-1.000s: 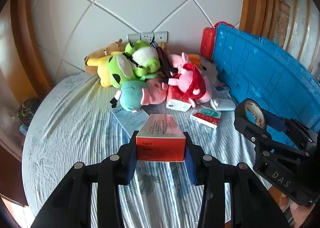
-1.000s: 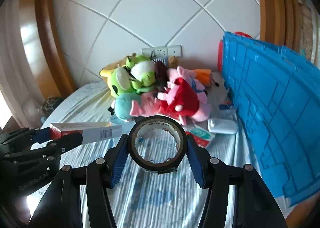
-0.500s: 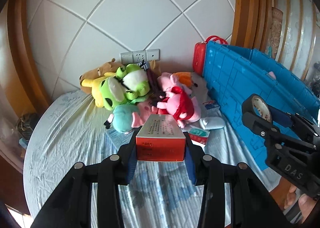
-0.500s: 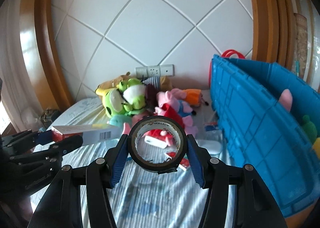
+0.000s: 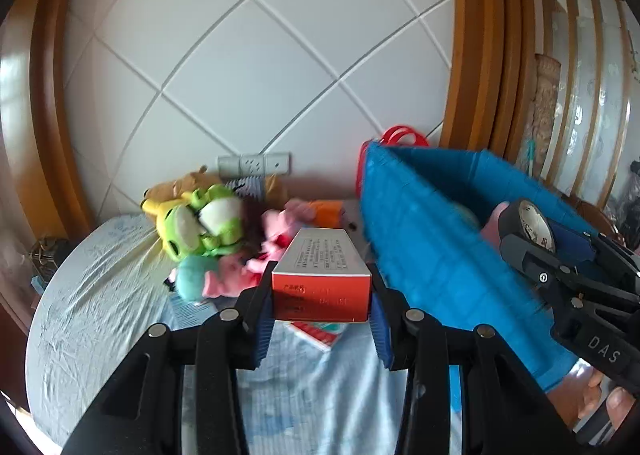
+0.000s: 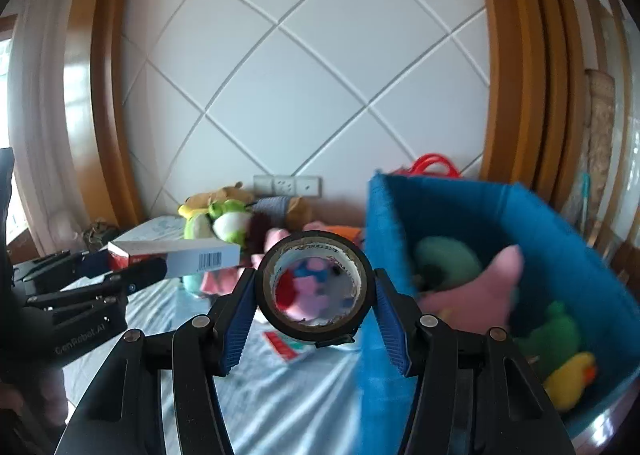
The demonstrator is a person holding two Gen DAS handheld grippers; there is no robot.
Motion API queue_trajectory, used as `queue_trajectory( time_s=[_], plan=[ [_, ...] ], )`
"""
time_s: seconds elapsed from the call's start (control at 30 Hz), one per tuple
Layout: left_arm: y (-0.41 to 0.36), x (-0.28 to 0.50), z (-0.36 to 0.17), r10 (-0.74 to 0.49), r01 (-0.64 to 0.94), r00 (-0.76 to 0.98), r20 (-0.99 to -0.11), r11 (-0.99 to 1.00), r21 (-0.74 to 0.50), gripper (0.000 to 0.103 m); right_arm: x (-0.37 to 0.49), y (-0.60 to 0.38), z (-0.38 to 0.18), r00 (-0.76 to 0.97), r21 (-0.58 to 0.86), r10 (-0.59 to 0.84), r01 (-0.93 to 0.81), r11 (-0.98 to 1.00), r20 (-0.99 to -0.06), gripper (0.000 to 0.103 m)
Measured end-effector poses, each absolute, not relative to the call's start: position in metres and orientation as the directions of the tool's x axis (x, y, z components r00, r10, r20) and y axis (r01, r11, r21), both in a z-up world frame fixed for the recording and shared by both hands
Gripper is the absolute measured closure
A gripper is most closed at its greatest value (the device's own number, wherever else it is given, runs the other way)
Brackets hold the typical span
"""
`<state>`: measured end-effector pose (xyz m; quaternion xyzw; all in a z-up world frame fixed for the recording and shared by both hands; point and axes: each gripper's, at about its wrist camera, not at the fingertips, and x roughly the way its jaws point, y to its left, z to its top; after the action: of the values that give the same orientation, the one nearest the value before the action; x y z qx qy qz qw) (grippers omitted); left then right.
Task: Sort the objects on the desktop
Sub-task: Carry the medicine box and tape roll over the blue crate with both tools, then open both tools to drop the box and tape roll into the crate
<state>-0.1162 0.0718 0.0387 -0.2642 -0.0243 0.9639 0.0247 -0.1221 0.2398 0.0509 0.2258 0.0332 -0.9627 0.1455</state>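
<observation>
Carrying stage: the left gripper (image 5: 320, 297) pinches a red box (image 5: 320, 291) in its jaws, the right gripper (image 6: 314, 295) a tape roll (image 6: 316, 287). Next, likely, each must clear the rim of the blue bin (image 6: 540, 223) at 3 o'clock before letting go.

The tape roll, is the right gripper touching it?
Touching. In the right wrist view both blue pads of the right gripper press the sides of the tape roll, holding it off the table.

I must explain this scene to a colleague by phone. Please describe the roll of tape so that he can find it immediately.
Start from the big blue bin at the right of the table. Just left of it, the right gripper holds the roll of tape upright between its blue pads. It is the only dark ring here; the left gripper holds a red and white box.
</observation>
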Motion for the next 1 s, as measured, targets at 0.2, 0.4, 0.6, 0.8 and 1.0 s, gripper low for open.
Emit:
queue_trajectory(
  time_s=[0.2,0.4,0.6,0.8,1.0],
  plan=[
    [0.163,-0.111,0.066,0.076,-0.061,-0.877,-0.474,-0.997,-0.047,0.063,-0.114,0.338,0.067,-0.871,-0.006,-0.236,0.264,-0.965,-0.431,0.047],
    [0.253,-0.118,0.077,0.139,-0.145,-0.868,-0.477,-0.989,-0.023,0.063,-0.117,0.416,0.066,-0.877,-0.013,-0.161,0.186,-0.982,-0.452,0.047],
    [0.314,-0.133,0.054,0.173,-0.198,-0.819,-0.547,-0.980,-0.013,0.063,-0.136,0.466,0.045,-0.833,-0.048,-0.107,0.158,-0.986,-0.543,0.047],
    [0.346,-0.151,0.026,0.175,-0.210,-0.766,-0.618,-0.978,-0.016,0.063,-0.151,0.494,0.023,-0.794,-0.058,-0.081,0.145,-0.988,-0.602,0.047],
    [0.368,-0.161,0.004,0.184,-0.231,-0.724,-0.665,-0.973,-0.018,0.063,-0.169,0.513,-0.001,-0.745,-0.045,-0.066,0.128,-0.991,-0.664,0.047]
  ],
)
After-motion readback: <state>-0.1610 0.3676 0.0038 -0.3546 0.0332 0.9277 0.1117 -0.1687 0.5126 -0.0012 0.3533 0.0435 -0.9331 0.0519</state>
